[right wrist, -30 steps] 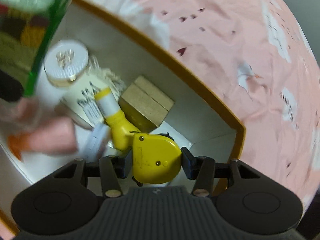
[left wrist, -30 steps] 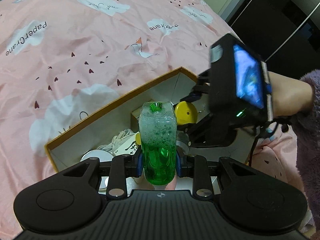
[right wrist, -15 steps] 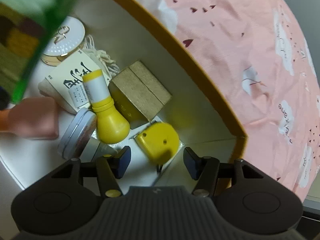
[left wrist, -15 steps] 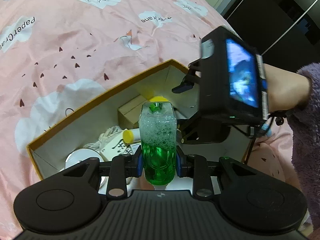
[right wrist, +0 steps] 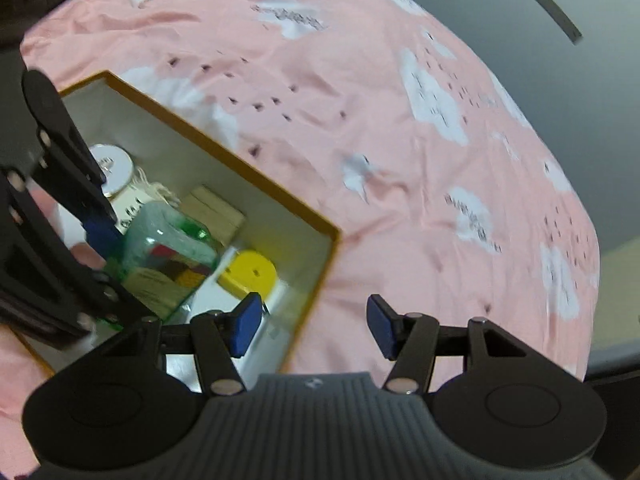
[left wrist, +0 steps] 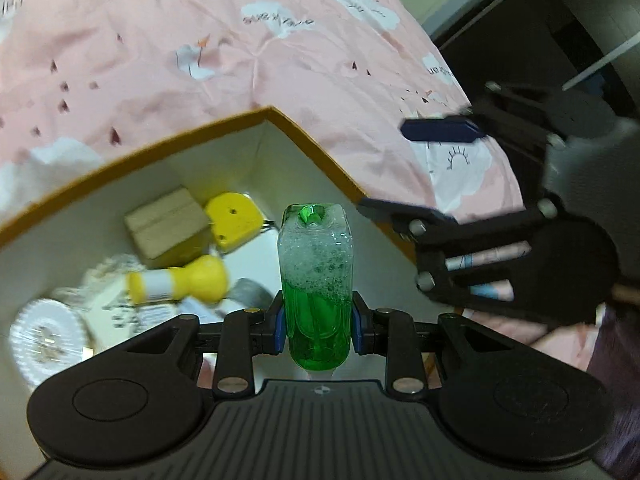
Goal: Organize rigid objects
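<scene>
On the pink bed (left wrist: 280,60), your left tongs (left wrist: 318,322) pinch the green bottle (left wrist: 316,276), long axis upright, over the box (left wrist: 312,136); right tongs (right wrist: 312,326) spread, empty, beside the box.

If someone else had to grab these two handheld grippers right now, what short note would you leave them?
Left gripper: shut on the clear bottle of foamy green liquid, held over the orange-rimmed cardboard box.
Right gripper: open, empty, above the box's edge and the pink bedsheet.
Done: the flat yellow plastic piece lies in the box beside the small brown carton, the yellow bulb-shaped bottle and the round white compact.
Left: set the green bottle into the box and let go.
</scene>
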### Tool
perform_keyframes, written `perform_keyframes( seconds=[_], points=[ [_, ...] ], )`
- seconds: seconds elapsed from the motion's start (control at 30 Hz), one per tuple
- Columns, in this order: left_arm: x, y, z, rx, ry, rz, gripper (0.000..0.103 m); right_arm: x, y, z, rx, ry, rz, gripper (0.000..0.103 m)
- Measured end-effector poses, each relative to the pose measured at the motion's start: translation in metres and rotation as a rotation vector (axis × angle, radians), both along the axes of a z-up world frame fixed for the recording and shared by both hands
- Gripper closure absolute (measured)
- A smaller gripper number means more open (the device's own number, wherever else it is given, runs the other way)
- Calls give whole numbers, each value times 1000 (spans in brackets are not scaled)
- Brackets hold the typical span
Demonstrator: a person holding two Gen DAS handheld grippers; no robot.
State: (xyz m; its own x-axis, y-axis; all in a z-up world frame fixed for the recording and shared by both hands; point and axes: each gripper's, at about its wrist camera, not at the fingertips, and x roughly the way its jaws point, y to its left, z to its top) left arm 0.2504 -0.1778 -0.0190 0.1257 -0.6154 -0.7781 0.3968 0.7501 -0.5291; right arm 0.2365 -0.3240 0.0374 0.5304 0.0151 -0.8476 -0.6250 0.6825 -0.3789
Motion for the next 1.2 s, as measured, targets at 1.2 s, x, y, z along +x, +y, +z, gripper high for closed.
perform_keyframes(
  seconds=[1.2],
  points=[
    [-2, 14, 16, 66, -39, 126, 61, -23, -6, 14, 2, -53, -23, 41]
  ],
)
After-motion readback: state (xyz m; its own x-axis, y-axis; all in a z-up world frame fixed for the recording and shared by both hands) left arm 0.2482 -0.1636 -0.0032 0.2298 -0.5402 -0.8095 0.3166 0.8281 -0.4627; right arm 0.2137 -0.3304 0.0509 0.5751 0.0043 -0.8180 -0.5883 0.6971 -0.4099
